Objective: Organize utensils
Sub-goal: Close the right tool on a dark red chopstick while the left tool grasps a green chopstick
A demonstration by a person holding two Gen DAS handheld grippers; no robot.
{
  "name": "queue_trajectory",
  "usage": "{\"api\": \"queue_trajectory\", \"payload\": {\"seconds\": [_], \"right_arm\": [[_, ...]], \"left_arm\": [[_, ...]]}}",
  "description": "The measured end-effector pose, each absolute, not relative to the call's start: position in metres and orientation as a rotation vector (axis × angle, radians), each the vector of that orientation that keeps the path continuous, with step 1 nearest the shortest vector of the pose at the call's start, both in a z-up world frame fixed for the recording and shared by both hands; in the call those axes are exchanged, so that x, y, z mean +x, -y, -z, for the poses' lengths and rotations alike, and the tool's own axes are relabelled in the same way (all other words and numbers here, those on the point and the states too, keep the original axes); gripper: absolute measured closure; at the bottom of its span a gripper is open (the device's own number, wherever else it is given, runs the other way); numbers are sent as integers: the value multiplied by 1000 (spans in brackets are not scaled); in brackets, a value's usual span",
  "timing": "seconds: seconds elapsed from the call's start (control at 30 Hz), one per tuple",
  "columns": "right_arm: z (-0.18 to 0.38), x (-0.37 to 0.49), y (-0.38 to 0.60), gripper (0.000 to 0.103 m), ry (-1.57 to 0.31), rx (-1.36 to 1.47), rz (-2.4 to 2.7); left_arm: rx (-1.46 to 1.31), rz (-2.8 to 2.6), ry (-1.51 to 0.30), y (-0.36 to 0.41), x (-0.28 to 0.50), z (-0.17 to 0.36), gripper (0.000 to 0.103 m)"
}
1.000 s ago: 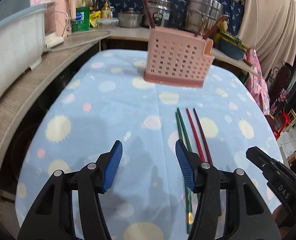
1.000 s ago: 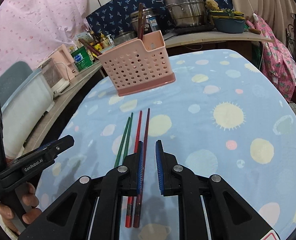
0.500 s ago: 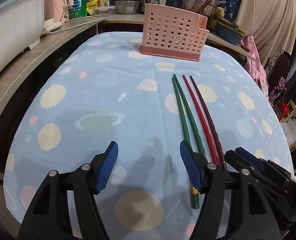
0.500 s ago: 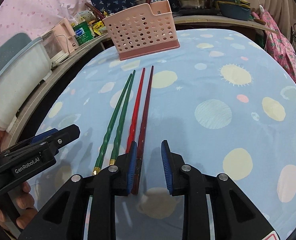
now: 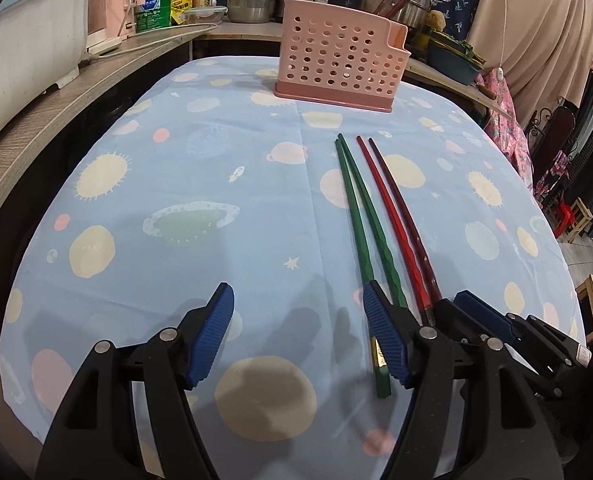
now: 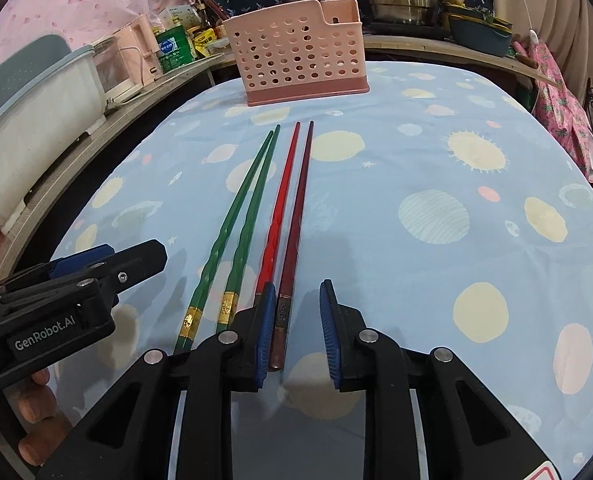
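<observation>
Both of my hands have dropped toward the desk (image 6: pixel 436 168); my right hand-held gripper (image 6: pixel 294 328), closing but not yet clamped, straddles the near end of the dark chopstick (image 6: pixel 296 216), which runs lengthwise away toward the pink basket (image 6: pixel 300 64), while my left hand-held gripper (image 5: pixel 296 340) opens on nothing.

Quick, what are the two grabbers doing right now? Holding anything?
Left gripper: opening, nothing between its jaws.
Right gripper: closing around the dark red chopstick, not gripping it yet.
</observation>
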State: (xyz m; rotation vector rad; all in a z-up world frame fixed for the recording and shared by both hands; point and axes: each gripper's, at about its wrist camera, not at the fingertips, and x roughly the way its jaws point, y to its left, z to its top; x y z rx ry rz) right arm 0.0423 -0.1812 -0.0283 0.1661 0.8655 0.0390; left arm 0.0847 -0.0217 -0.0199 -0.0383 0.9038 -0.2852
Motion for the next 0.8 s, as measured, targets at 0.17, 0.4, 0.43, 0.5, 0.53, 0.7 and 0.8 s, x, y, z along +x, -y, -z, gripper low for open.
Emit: {"api": "queue_trajectory", "payload": {"seconds": [0.17, 0.4, 0.43, 0.5, 0.53, 0.7, 0.8], "right_arm": [[30, 40, 185, 96, -865, 160, -18], [30, 34, 197, 96, -857, 181, 8], [30, 33, 199, 96, -856, 186, 12], [30, 32, 204, 96, -856, 198, 18], [30, 31, 206, 96, -856, 204, 19], [30, 29, 208, 96, -852, 212, 18], [31, 29, 208, 96, -851, 210, 19]], "left_arm": [[-31, 299, -905, 25, 80, 20, 39], [-20, 316, -910, 32, 76, 22, 38], [-18, 320, -909, 33, 75, 23, 38], [-13, 328, -908, 35, 73, 23, 38], [-11, 333, -909, 36, 72, 23, 38], [11, 346, -909, 44, 68, 26, 39], [28, 342, -910, 47, 67, 29, 43]]}}
